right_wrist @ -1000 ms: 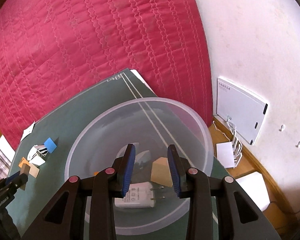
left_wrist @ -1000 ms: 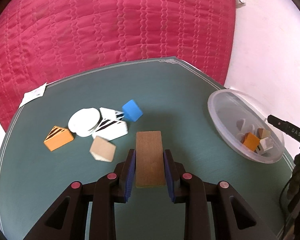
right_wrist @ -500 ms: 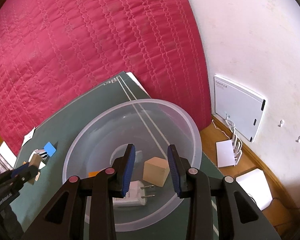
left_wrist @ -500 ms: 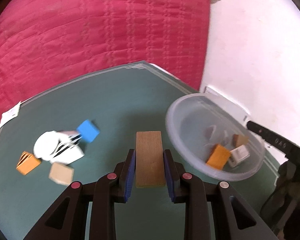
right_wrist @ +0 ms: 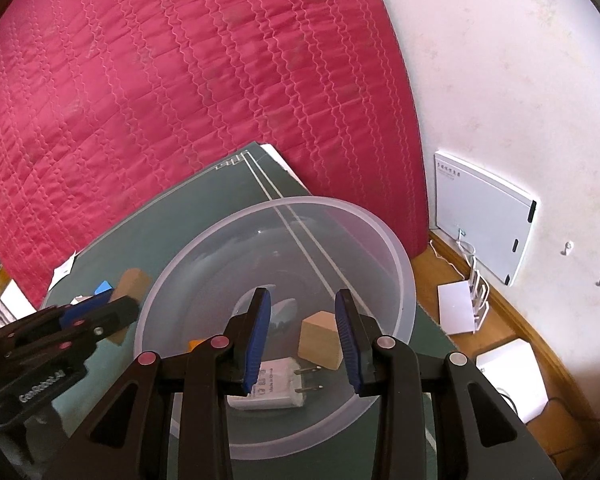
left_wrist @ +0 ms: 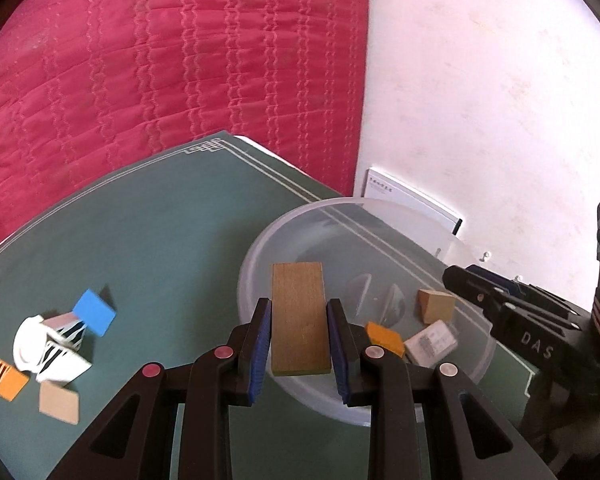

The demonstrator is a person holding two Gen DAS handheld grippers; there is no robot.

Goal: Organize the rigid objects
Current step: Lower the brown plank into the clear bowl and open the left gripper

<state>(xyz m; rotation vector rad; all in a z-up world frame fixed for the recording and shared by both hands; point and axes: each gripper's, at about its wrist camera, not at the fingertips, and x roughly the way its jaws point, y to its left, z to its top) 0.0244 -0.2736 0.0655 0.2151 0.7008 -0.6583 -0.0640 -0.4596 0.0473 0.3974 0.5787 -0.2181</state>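
Left wrist view shows the left hand-held gripper (left_wrist: pixel 298 322) clamped on a plank (left_wrist: pixel 299 316) over the bowl's (left_wrist: pixel 260 248) near-left rim, so letting go now could tip it onto the counter (left_wrist: pixel 160 240), while the right hand-held gripper (right_wrist: pixel 302 334) hangs shut and empty.

Left tongs (left_wrist: pixel 299 320) grip wood block (left_wrist: pixel 299 318) over clear bowl (left_wrist: pixel 476 364), w/ right tongs (left_wrist: pixel 472 276) nearby.

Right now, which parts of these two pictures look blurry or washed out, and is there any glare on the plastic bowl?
Left wrist view: the loose blocks at lower left, like the blue block, are motion-smeared, while the held wooden plank is sharp; the white wall is overexposed. Right wrist view: sharp throughout, soft sheen on the clear plastic bowl, straight table lines bowed by the fisheye.
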